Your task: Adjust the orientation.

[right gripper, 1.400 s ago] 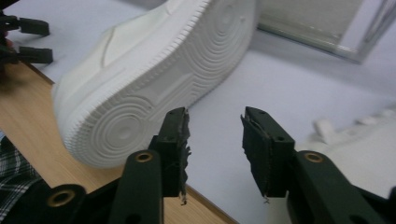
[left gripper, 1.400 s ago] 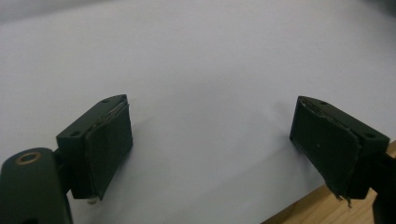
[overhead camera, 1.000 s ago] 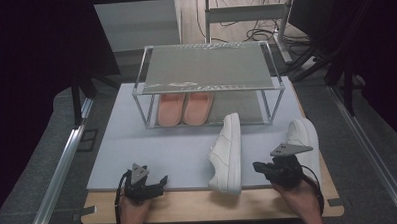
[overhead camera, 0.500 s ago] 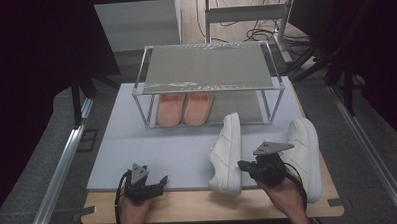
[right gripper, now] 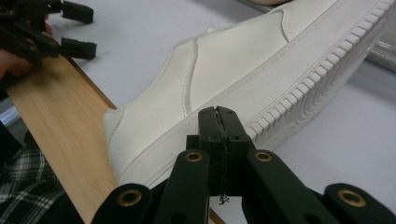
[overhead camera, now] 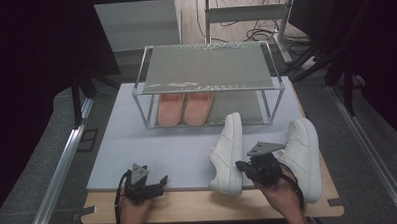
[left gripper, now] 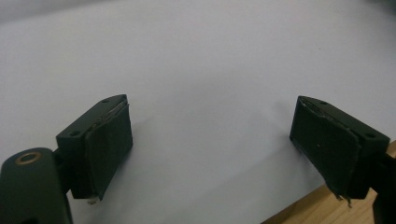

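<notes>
A: Right gripper (right gripper: 219, 122)?
B: Jaws fully closed, empty — beside the white sneaker (right gripper: 243, 79) lying on its side.
A: Left gripper (left gripper: 210, 140)?
B: Jaws wide apart, empty — high view adds the second sneaker (overhead camera: 303, 156).

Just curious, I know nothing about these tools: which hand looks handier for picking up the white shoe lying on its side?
Probably the right gripper: it sits beside the white shoe, jaws shut. The left gripper is open but farther off.
</notes>
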Tool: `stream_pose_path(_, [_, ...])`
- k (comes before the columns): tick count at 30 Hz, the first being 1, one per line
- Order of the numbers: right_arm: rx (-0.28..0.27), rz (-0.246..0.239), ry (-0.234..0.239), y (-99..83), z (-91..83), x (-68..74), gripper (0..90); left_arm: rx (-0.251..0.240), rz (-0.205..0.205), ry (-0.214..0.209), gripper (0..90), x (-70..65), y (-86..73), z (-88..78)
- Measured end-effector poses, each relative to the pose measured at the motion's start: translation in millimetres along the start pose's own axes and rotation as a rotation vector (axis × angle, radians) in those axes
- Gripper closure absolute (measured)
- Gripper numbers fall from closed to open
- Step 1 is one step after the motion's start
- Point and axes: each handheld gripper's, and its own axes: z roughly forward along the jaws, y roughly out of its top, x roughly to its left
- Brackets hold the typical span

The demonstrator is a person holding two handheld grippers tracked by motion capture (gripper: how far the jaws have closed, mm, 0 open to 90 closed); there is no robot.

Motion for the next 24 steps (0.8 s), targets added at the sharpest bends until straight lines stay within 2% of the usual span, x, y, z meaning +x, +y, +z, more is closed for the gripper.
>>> stream_pose_path(19, [-0.003, 0.011, -0.051, -14.5, -13.7, -6.2, 89.8, 0.001, 0.001, 0.000, 12.6, 0.1, 0.0, 0.0])
stream_pose_path(24, [0.009, 0.019, -0.082, -21.0, -19.8, -10.7, 89.7, 0.001, 0.002, 0.000, 12.5, 0.1, 0.0, 0.0])
